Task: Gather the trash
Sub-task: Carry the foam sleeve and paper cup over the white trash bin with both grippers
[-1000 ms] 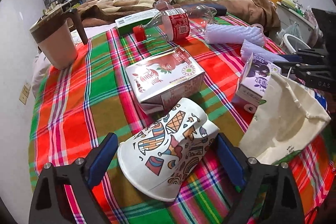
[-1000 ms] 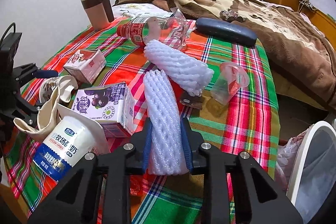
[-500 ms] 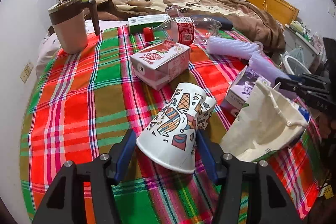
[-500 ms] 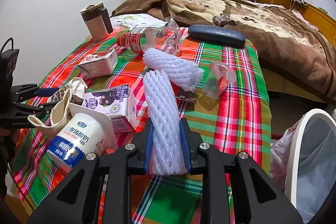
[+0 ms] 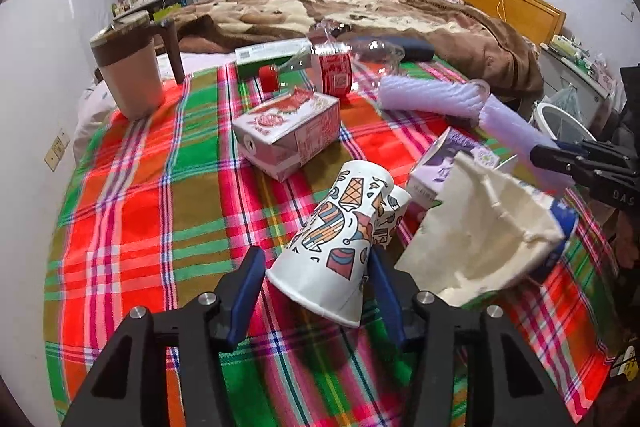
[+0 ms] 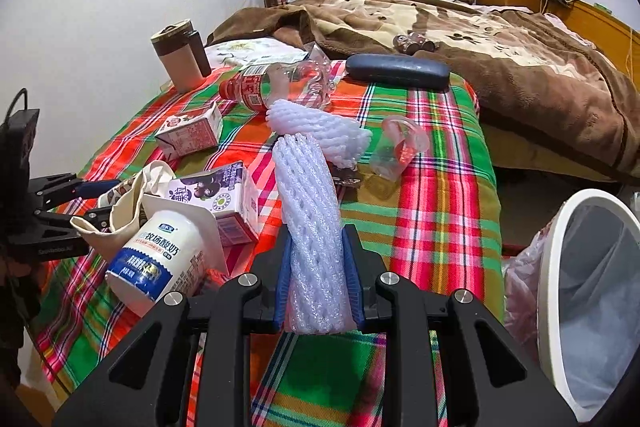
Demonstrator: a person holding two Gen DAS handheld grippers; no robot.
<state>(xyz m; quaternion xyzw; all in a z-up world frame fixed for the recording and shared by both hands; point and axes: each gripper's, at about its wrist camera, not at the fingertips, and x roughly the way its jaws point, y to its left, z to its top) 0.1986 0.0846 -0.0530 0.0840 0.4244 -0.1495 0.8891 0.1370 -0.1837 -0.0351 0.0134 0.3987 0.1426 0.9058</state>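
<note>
A stack of patterned paper cups (image 5: 332,247) lies tilted on the plaid cloth (image 5: 160,211), rim toward me. My left gripper (image 5: 316,279) is closing on the rim, and both blue pads touch its sides. The right gripper (image 6: 316,267) is shut on a white foam net sleeve (image 6: 312,219) that sticks out ahead of it. The left wrist view shows that gripper (image 5: 560,155) and sleeve (image 5: 516,135) at the right. The left gripper (image 6: 92,195) shows at the left edge of the right wrist view.
A lined white bin (image 6: 560,267) stands beside the bed on the right. On the cloth lie a red carton (image 5: 288,131), purple carton (image 6: 216,195), yoghurt tub (image 6: 156,255), cream cloth bag (image 5: 480,235), bottle (image 5: 336,71), second foam sleeve (image 6: 320,131), clear cup (image 6: 400,147), glasses case (image 6: 396,71) and mug (image 5: 128,79).
The left jaws have narrowed from wide apart to touching the paper cups. Both grippers have drawn back a little, the right one still gripping the foam sleeve.
</note>
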